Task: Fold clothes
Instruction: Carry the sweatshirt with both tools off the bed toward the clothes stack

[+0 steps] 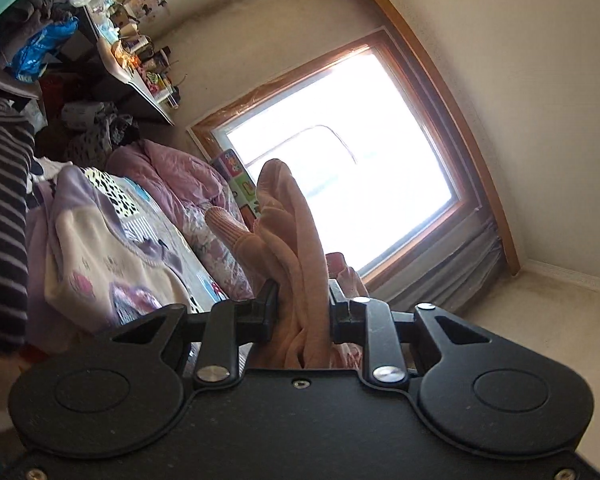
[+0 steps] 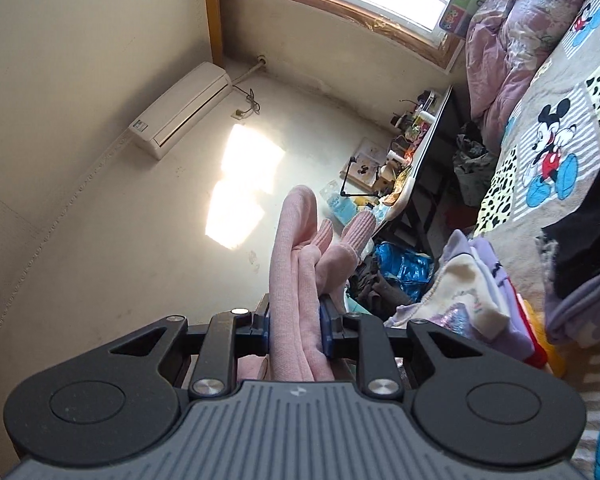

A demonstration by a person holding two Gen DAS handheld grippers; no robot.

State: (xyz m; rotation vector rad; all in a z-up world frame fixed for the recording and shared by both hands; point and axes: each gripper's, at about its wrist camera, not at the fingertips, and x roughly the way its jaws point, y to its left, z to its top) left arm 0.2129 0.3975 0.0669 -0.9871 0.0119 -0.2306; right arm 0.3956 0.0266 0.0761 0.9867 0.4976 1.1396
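A pink knit garment (image 1: 288, 240) is bunched between the jaws of my left gripper (image 1: 300, 304), which is shut on it and held up in the air toward the window. The same pink garment (image 2: 296, 264) is also clamped in my right gripper (image 2: 294, 328), shut on it, with a ribbed cuff (image 2: 360, 228) sticking up past the fingers. Both grippers are tilted upward, well above the bed. The rest of the garment hangs out of view below.
A bed with a Mickey Mouse blanket (image 2: 548, 152) holds a lilac and cream garment (image 1: 100, 256), a purple quilt (image 1: 172, 172) and a dark garment (image 2: 588, 248). A cluttered desk (image 2: 420, 148) stands by the wall. A bright window (image 1: 340, 152) and an air conditioner (image 2: 180, 108) are on the walls.
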